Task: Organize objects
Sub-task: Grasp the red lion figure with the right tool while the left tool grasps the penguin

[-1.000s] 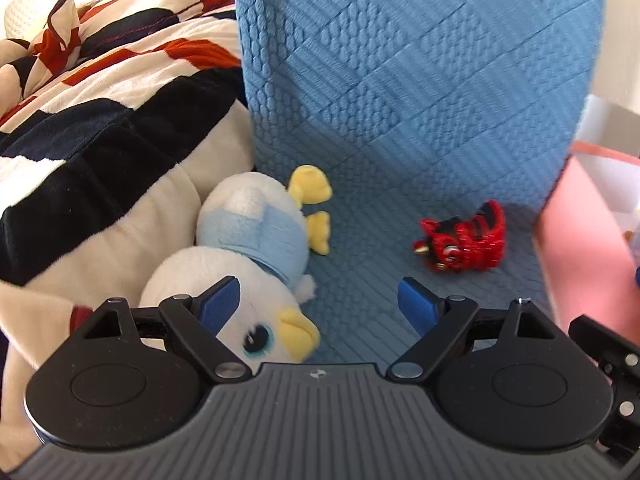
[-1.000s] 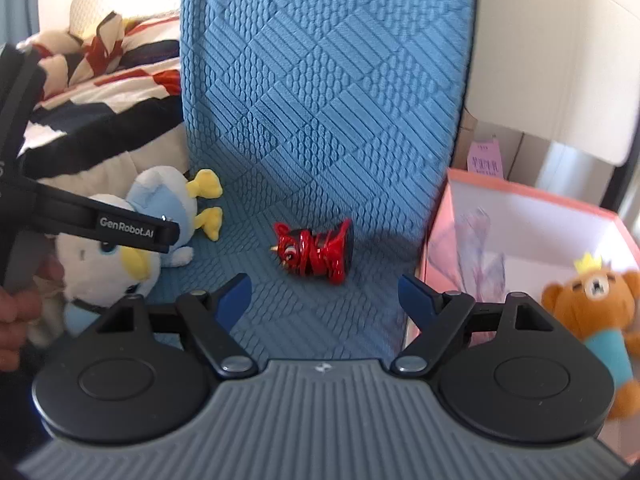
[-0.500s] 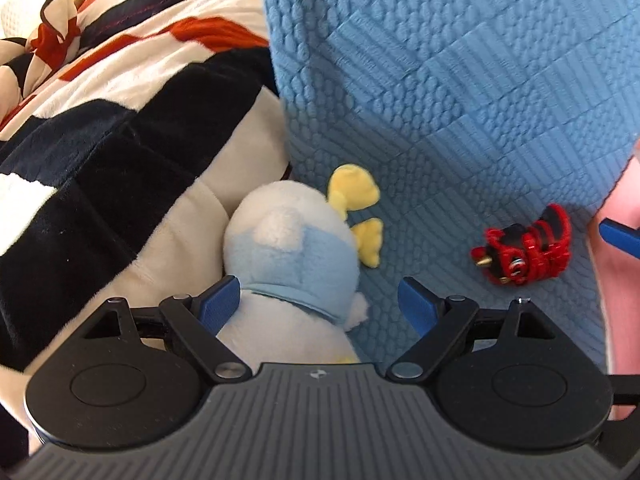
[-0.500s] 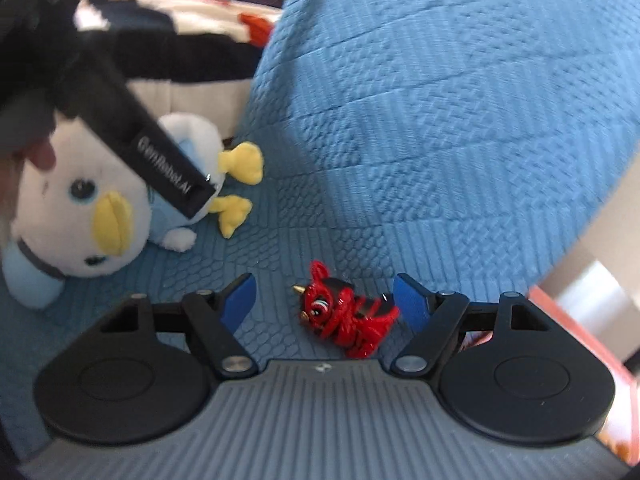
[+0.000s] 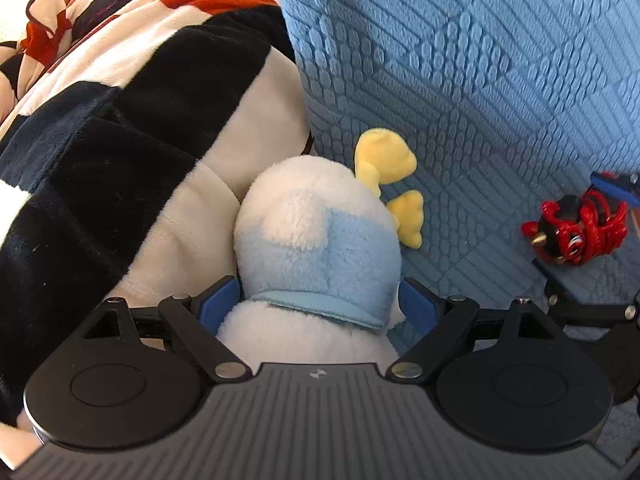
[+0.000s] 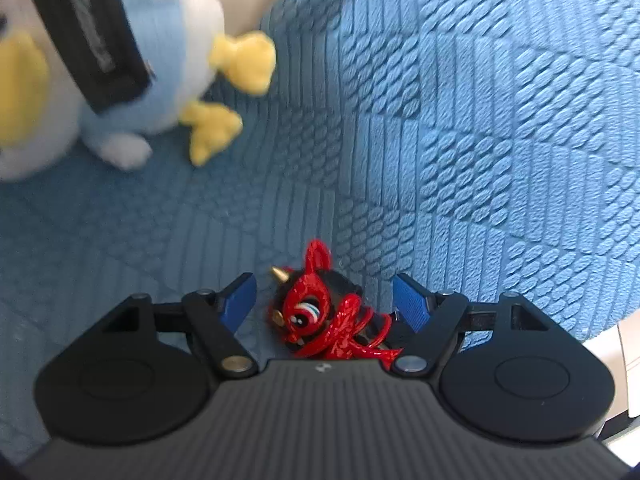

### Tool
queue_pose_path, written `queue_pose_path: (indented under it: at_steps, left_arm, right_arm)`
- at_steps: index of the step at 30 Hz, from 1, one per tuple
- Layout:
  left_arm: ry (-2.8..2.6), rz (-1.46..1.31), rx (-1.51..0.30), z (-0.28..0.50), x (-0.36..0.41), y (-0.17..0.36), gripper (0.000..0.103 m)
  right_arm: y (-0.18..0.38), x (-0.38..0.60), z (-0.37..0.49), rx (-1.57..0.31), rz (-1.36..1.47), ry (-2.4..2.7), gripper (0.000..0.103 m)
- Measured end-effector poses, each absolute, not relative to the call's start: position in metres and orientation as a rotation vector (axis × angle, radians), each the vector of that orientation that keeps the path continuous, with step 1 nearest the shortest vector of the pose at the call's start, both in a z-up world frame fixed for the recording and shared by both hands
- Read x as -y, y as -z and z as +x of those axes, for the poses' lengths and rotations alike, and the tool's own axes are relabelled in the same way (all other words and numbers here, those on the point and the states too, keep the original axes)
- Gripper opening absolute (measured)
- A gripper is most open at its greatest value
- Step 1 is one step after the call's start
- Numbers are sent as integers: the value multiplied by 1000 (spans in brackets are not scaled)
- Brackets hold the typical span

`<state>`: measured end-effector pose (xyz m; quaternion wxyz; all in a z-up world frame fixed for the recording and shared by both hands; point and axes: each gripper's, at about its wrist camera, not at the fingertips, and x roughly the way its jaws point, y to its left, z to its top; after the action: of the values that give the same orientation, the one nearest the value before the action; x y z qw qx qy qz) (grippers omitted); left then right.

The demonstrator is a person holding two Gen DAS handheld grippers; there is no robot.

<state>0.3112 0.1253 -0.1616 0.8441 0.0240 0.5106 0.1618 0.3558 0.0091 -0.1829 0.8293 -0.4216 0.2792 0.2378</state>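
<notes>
Both grippers have dropped closer to their toys since the earlier frames, each now straddling one. Largest, the blue textured cover (image 5: 500,100) fills the upper right of both views, with a striped plush blanket (image 5: 120,120) at the upper left of the left wrist view. The white-and-blue plush duck (image 5: 316,248) lies at centre there, against the blanket; the left gripper (image 5: 320,304) stands wide, its blue pads on either side of the duck's neck, though whether they press is unclear. Low in the centre of the right wrist view, the small red figurine (image 6: 320,320) sits between the right gripper (image 6: 324,300) fingers, which have just been closing yet remain clear of it.
</notes>
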Motion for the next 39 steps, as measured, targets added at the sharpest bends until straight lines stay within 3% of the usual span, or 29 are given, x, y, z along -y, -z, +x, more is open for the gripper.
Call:
queue_pose_path:
  at_steps: [10, 18, 39]
  left_arm:
    - [-347, 92, -1117, 322, -125, 176, 95]
    - [-374, 140, -1115, 318, -121, 180, 94]
    - [-287, -9, -960, 281, -121, 136, 63]
  right_arm:
    - [201, -10, 364, -603, -962, -480, 74]
    - [199, -12, 367, -627, -970, -496, 66]
    - [153, 24, 355, -684, -732, -515, 62]
